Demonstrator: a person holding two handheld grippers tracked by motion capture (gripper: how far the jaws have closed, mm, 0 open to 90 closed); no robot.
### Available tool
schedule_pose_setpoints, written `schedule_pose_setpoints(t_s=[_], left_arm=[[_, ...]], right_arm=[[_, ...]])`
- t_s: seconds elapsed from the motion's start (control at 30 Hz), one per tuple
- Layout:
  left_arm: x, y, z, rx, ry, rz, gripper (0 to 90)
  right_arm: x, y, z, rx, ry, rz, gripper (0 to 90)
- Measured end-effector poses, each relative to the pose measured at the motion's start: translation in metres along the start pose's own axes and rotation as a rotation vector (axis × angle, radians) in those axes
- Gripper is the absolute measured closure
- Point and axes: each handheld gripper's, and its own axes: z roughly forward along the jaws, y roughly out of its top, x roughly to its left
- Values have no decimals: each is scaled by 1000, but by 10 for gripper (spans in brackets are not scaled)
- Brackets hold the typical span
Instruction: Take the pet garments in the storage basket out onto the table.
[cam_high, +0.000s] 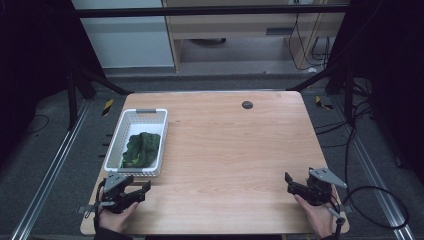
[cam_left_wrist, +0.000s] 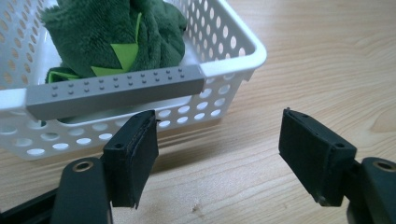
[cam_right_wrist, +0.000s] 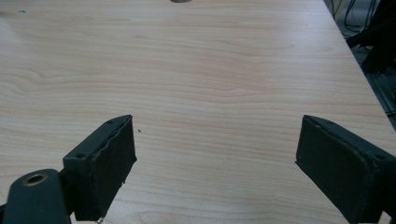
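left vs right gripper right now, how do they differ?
The left gripper sits at the near end of the white basket that holds the green cloth; the right gripper has bare table around it. The left gripper faces the basket's grey handle; the right gripper faces open wood. Both are open and hold nothing.

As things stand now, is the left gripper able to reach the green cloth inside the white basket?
Probably yes. The left gripper is open and empty, just before the near end of the white basket. The green cloth lies uncovered inside. Only the grey handle stands between, so the gripper must go over it from above.
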Motion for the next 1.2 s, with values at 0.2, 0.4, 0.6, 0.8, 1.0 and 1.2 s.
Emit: schedule_pose_setpoints(t_s=[0.2,0.4,0.6,0.8,1.0,1.2], left_arm=[[2,2,-7,-29,-2,-22,281],[11,7,-21,-93,41,-61,277],[14,10,-25,-106,45,-69,263],[15,19,-30,-128,49,-61,248],[17,25,-31,-123,46,-60,230],[17,33,-32,-125,35,-56,223]], right_arm=[[3,0,-1,9,11,-5,105],[9,2,-3,-1,15,-13,97],[12,2,-4,-6,28,-18,104],[16,2,-4,6,35,-24,107],[14,1,-4,16,31,-18,110],[14,0,-4,26,26,-14,111]])
